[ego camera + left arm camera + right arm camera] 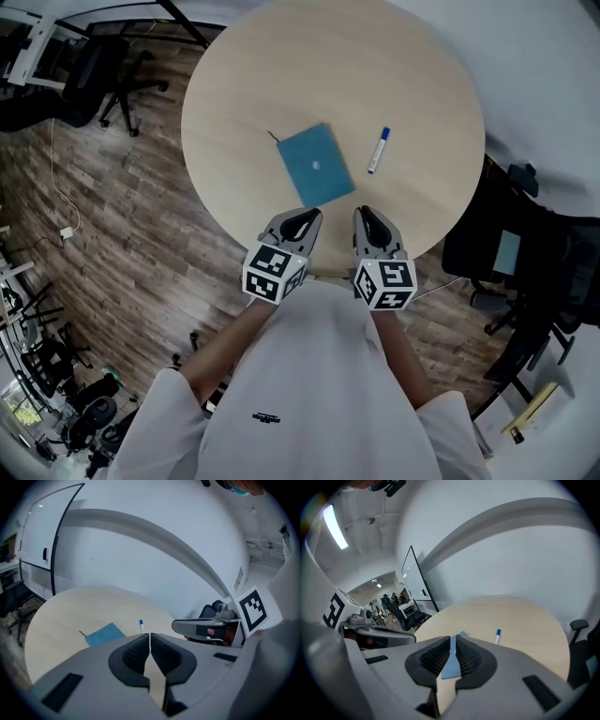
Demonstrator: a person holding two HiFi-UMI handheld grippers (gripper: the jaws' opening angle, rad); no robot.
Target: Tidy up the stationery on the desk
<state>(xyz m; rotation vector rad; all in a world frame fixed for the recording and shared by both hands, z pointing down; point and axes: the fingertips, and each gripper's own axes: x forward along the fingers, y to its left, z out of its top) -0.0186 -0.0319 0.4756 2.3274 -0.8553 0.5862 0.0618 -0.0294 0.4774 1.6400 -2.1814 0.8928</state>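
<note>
A teal notebook [316, 163] lies flat on the round wooden table [234, 84], with a white marker with a blue cap [378, 150] to its right. Both show in the left gripper view, notebook [105, 634] and marker [141, 626], and in the right gripper view, notebook [452, 665] and marker [497, 636]. My left gripper [302, 220] and right gripper [367, 217] hover side by side over the table's near edge, just short of the notebook. Both are shut with nothing between the jaws. The left gripper [149, 639] and right gripper [453, 643] point at the notebook.
Black office chairs stand at the upper left [89, 70] and at the right [525, 244] of the table. A glass whiteboard [51, 541] stands beyond the table. Wooden floor [112, 216] surrounds it. A person's white shirt [319, 394] fills the bottom of the head view.
</note>
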